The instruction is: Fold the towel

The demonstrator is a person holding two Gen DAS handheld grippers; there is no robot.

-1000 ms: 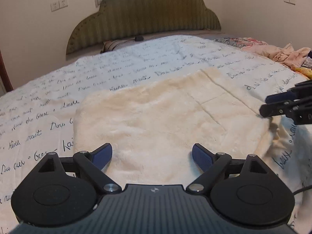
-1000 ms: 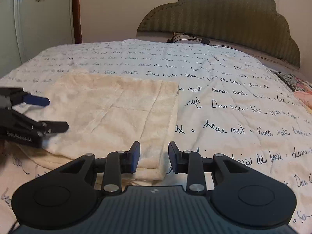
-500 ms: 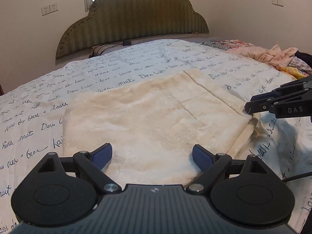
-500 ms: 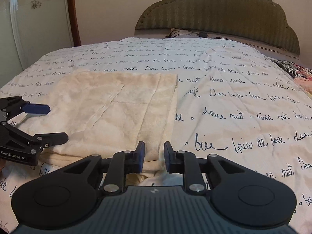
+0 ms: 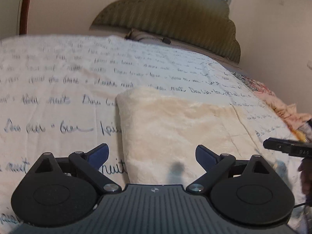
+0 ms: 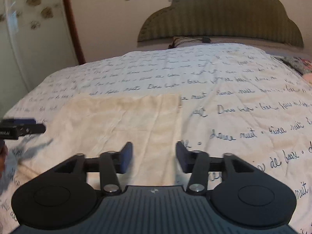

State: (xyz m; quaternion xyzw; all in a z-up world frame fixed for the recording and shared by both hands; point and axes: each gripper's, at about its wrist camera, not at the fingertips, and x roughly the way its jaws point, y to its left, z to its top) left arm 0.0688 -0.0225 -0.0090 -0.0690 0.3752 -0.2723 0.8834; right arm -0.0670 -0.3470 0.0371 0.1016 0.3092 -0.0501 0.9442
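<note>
A cream towel (image 5: 181, 128) lies folded flat on the bed, its left edge doubled over. In the right wrist view the same towel (image 6: 124, 120) spreads ahead and to the left. My left gripper (image 5: 152, 155) hovers over the towel's near left corner, jaws opening wide with nothing gripped; its left pad is over the bedspread, its right over the towel. My right gripper (image 6: 154, 157) stands over the towel's near right edge, jaws opening, pads apart and free of the cloth. Each gripper shows in the other's view: the right gripper (image 5: 286, 149) and the left gripper (image 6: 21, 129).
The white bedspread (image 6: 243, 101) with dark script covers the bed. A green padded headboard (image 6: 220, 13) stands at the far end. Crumpled pink clothes (image 5: 280, 107) lie along the bed's right side. A wardrobe door (image 6: 25, 39) stands on the left.
The right gripper's jaws, nearly shut on the towel's edge before, have spread apart and let it go. The left gripper has swung left to the towel's left corner and rolled.
</note>
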